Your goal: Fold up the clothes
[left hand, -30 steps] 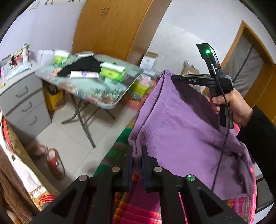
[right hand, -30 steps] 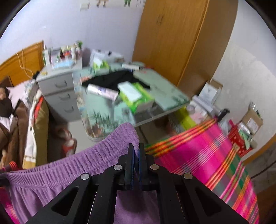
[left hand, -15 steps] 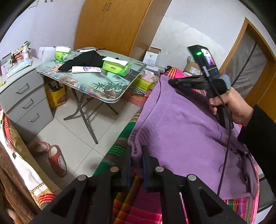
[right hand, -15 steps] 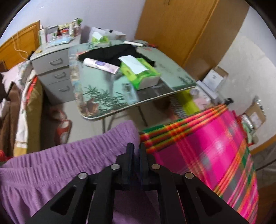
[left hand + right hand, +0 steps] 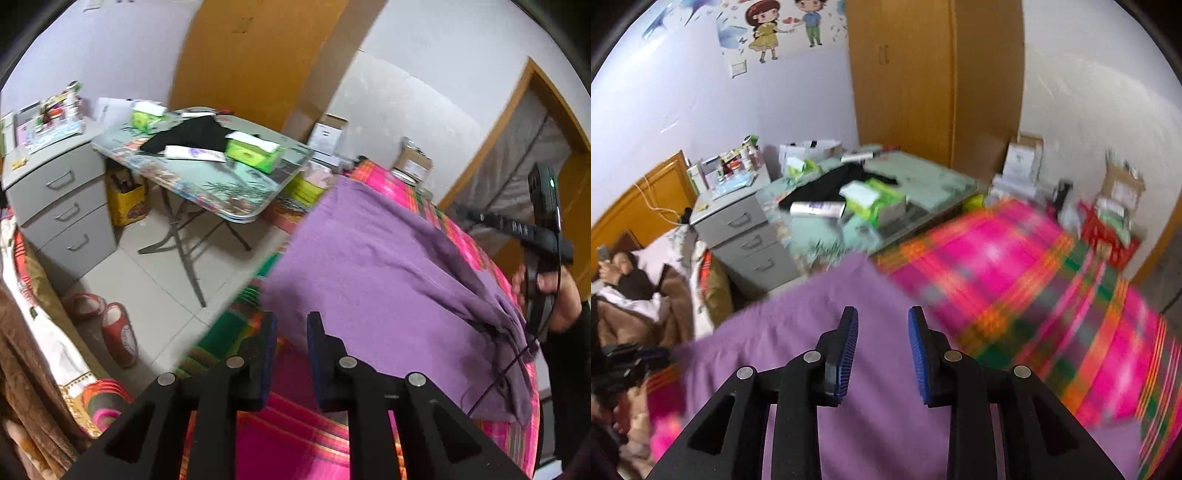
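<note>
Motion blur smears my right view's plaid blanket (image 5: 1015, 280). My right gripper (image 5: 882, 350) is opening, empty, above the purple garment (image 5: 798, 325). Only my left view shows my left gripper (image 5: 291, 350), parted, empty, the garment lying centre-frame.

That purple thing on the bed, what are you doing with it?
A person is folding purple clothing on a bed covered with a pink plaid blanket, holding a gripper tool in each hand. Right now the purple cloth lies spread flat on the blanket. The left gripper is open at the cloth's near edge with nothing pinched. The right gripper is opening above the cloth, with nothing between its fingers.
</note>
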The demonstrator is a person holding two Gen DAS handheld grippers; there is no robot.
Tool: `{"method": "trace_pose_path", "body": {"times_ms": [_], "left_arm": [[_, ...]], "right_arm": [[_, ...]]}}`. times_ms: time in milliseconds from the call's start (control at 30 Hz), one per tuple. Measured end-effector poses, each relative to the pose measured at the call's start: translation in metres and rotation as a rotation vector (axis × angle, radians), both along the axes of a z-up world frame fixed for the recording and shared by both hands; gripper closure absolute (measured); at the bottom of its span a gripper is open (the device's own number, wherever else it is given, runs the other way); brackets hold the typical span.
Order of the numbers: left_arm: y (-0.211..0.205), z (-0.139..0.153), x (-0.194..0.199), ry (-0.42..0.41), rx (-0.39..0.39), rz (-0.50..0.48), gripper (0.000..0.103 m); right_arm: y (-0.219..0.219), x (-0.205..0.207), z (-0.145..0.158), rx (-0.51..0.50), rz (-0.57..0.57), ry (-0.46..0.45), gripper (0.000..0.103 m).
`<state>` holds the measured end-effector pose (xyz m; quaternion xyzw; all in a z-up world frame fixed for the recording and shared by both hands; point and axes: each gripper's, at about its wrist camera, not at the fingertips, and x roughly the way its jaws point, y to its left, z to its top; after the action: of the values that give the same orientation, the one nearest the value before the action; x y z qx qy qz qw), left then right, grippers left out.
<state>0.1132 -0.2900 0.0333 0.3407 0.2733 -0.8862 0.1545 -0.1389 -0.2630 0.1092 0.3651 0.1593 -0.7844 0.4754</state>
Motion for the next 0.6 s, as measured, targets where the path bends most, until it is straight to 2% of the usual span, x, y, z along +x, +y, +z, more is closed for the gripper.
{"method": "trace_pose_path", "body": {"times_ms": [133, 300, 467, 600], "left_arm": [[0.026, -0.002, -0.012, -0.002, 0.007, -0.079, 0.086], [0.062, -0.007, -0.031, -0.014, 0.017, -0.181, 0.086], [0.096, -0.011, -0.047, -0.018, 0.009, -0.271, 0.086], [0.116, -0.016, -0.057, -0.033, 0.006, -0.324, 0.086]], "right_arm": [[0.065, 0.032, -0.004, -0.052, -0.051, -0.034, 0.074], [0.145, 0.084, -0.012, -0.072, -0.17, -0.006, 0.074], [0.197, 0.129, -0.032, -0.05, -0.28, 0.021, 0.074], [0.219, 0.166, -0.051, -0.027, -0.331, 0.045, 0.074]]}}
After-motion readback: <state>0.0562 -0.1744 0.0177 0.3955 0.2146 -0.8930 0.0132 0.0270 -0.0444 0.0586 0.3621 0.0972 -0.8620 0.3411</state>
